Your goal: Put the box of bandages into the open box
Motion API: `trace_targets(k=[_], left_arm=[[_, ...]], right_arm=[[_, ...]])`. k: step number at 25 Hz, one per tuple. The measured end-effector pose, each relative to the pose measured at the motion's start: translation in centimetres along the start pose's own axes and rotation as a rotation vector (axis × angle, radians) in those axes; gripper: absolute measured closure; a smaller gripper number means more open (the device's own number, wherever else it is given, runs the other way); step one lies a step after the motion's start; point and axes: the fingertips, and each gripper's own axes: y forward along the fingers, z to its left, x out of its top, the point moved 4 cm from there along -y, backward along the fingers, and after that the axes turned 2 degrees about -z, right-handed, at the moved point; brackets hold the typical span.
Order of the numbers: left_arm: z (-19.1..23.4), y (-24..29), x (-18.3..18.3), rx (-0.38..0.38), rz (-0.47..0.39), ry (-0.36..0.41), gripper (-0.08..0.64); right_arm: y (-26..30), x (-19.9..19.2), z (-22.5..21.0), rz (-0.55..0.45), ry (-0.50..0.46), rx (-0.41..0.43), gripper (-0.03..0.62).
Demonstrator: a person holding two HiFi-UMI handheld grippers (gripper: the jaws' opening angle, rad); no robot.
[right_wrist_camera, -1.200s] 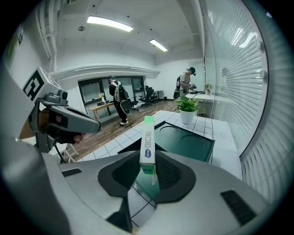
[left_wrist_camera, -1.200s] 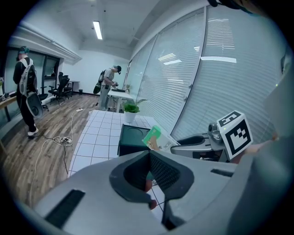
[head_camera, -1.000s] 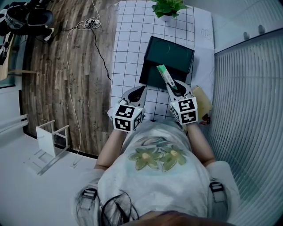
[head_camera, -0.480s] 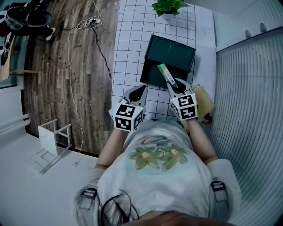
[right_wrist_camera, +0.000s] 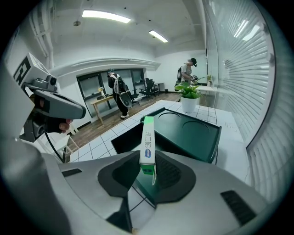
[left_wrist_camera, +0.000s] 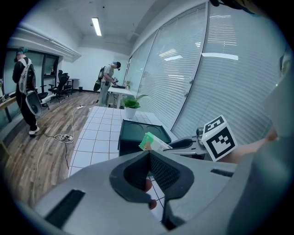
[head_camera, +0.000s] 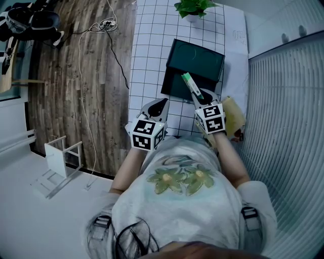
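Box of bandages [right_wrist_camera: 147, 140], clamped at its near end in the right hand-held gripper [right_wrist_camera: 148, 160], points lengthwise over the near edge of the open box [right_wrist_camera: 193, 133]. It carries a blue oval logo and unreadable lettering. The left hand-held gripper [left_wrist_camera: 148, 158] is closed and empty.

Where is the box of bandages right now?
Head view, right of centre: the box of bandages is clamped in the right gripper, tilted above the open box.

I counted 2 grippers: left gripper [head_camera: 161, 104], right gripper [head_camera: 200, 98] | 1 box of bandages [head_camera: 191, 85] | 1 open box [head_camera: 200, 59] | 1 potted plant [head_camera: 193, 7] | 1 table [head_camera: 152, 45] | 1 stool [head_camera: 62, 155] | 2 bystanders: near bystander [left_wrist_camera: 24, 87], far bystander [left_wrist_camera: 108, 85]
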Motion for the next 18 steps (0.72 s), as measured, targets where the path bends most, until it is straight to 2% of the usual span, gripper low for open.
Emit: trace_targets(k=[18], left_arm=[[0.1,0.4,-0.2,-0.001,0.011,-0.001,0.552]], right_arm=[[1.3,-0.7,-0.4,0.031,0.002,-0.005,0.497]])
